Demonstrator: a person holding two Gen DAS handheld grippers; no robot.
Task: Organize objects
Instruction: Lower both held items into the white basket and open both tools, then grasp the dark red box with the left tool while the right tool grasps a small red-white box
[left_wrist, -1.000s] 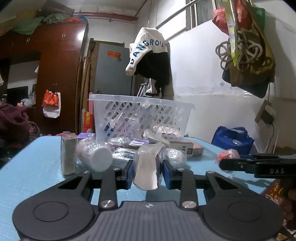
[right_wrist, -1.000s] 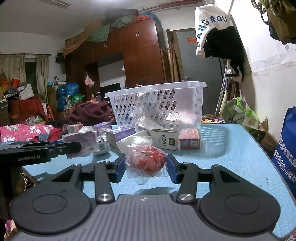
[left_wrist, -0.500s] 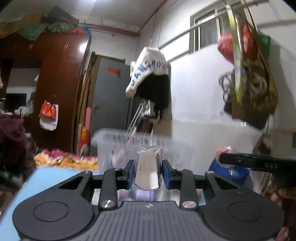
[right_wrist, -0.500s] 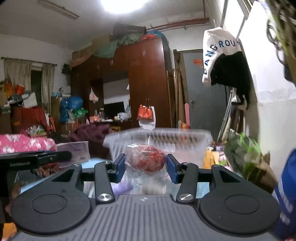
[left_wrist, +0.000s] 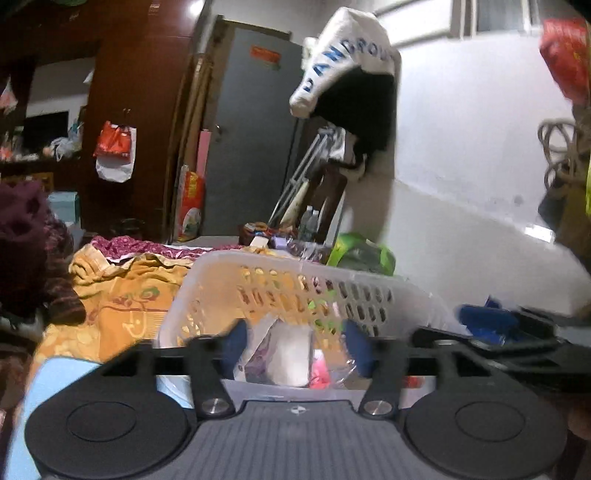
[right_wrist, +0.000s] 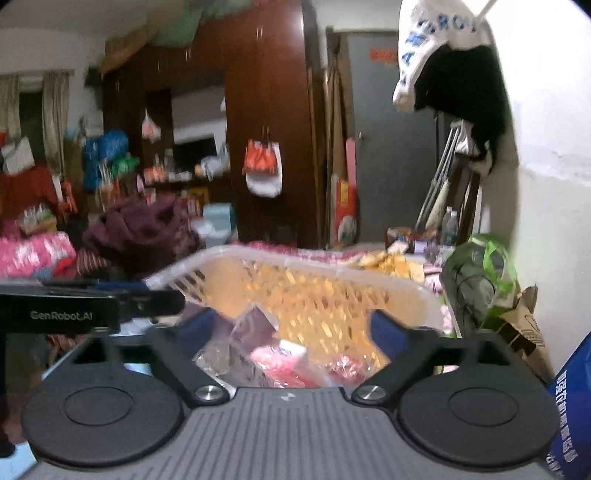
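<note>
The left claw (left_wrist: 295, 338) and right claw (right_wrist: 291, 326) have both opened wide over the white basket (left_wrist: 364, 286). A second ago each held something. Now the wrapped packet (left_wrist: 290, 352) and red bundle (right_wrist: 345, 367) lie inside it.

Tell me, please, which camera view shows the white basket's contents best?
The right wrist view: the white basket lies open, with clear-wrapped and pink packets visible between the spread fingers. The left wrist view shows the basket too, its contents more hidden.
</note>
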